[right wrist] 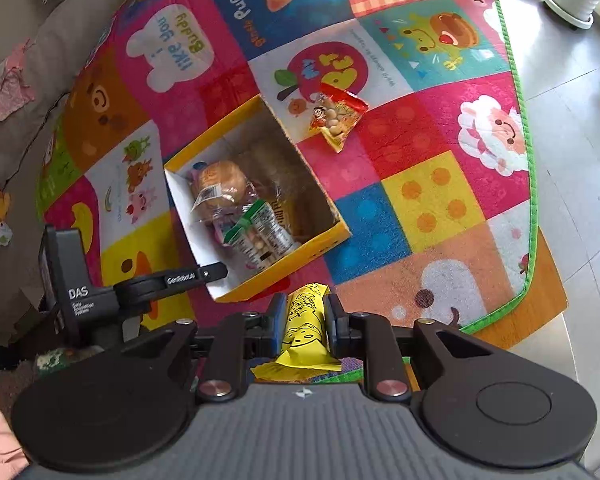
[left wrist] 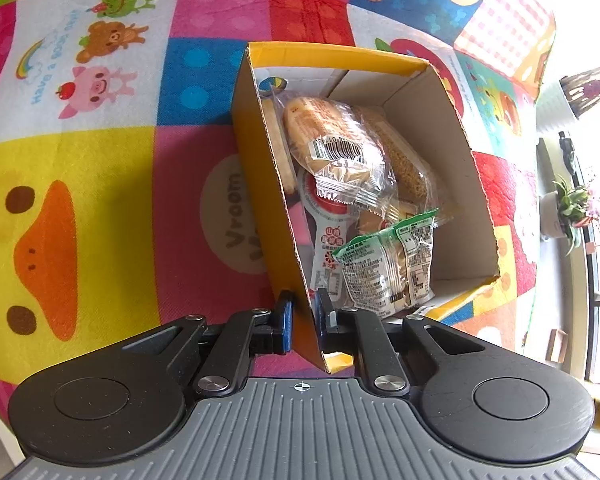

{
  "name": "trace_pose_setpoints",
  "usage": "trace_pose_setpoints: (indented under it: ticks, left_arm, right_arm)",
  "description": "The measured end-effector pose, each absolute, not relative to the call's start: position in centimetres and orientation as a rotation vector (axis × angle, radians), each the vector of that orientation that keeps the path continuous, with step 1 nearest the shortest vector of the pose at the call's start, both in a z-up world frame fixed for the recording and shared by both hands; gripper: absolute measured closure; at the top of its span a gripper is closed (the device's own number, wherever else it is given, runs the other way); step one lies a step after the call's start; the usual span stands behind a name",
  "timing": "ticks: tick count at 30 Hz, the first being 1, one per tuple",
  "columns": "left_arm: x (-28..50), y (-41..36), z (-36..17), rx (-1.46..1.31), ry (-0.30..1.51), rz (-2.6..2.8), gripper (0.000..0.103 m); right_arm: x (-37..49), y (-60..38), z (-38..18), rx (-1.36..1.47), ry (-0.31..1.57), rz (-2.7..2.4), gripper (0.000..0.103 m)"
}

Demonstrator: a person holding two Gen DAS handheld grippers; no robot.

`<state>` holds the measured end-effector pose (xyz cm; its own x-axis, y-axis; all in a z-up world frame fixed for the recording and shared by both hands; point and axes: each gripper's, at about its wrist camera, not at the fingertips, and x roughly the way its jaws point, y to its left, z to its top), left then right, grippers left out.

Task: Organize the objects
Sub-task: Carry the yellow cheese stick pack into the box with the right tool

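Yellow cardboard box [left wrist: 384, 60] of wrapped snacks on patchwork play mat [left wrist: 100, 160], left tongs [left wrist: 305, 312] narrowed onto its near side wall, right tongs [right wrist: 304, 314] clamped around yellow snack packet [right wrist: 305, 322], orange peanut packet [right wrist: 338, 116] lying on mat beyond box

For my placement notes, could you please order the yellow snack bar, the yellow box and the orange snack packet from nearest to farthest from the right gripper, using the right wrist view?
1. yellow snack bar: clamped in the right gripper.
2. yellow box: just ahead, slightly left.
3. orange snack packet: on the mat beyond the box.
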<state>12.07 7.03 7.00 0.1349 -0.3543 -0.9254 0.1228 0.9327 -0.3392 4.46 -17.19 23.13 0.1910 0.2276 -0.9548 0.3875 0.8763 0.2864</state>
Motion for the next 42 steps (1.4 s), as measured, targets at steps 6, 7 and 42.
trace_pose_setpoints:
  ticks: [6, 7, 42]
  left_arm:
    - [11.8, 7.5, 6.9, -0.225, 1.387, -0.361, 0.089]
    - [11.8, 7.5, 6.9, -0.229, 1.387, -0.358, 0.089]
    - [12.0, 7.9, 6.7, -0.33, 1.424, -0.232, 0.09]
  right_arm:
    - [4.0, -15.4, 23.8, 0.542, 1.418, -0.102, 0.083]
    - [4.0, -15.3, 24.0, 0.542, 1.417, -0.101, 0.083]
    - [10.2, -22.5, 18.0, 0.479, 1.453, -0.161, 0.067]
